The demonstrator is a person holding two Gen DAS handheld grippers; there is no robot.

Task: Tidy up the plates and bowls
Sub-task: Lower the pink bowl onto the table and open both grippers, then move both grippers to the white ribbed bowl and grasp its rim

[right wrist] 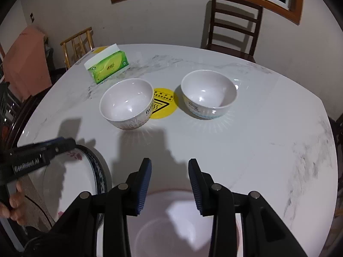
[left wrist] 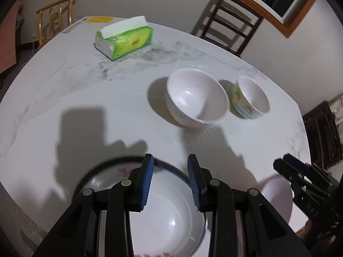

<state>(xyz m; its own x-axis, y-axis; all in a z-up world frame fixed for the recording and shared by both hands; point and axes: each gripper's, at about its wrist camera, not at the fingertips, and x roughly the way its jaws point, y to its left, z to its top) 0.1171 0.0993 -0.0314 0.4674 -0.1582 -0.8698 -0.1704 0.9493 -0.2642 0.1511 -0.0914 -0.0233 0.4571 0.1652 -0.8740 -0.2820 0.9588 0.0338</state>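
Observation:
Two white bowls stand apart on the marble table. The left bowl (right wrist: pixel 127 103) (left wrist: pixel 196 97) has a rabbit print; the right bowl (right wrist: pixel 209 94) (left wrist: pixel 253 97) has blue-green print. My left gripper (left wrist: pixel 170 160) is open, above a blue-rimmed plate (left wrist: pixel 169 212) that lies on a larger flowered plate (left wrist: pixel 103 180); these plates also show in the right wrist view (right wrist: pixel 85 171). My right gripper (right wrist: pixel 170 163) is open, above a white plate (right wrist: pixel 173 218) at the table's near edge, also seen in the left view (left wrist: pixel 278 194).
A green tissue box (right wrist: pixel 107 65) (left wrist: pixel 125 39) lies at the far left. A round yellow sticker (right wrist: pixel 164 105) sits between the bowls. A dark chair (right wrist: pixel 233 23) stands behind the table (right wrist: pixel 268 139), a bamboo chair (right wrist: pixel 78 42) at the left.

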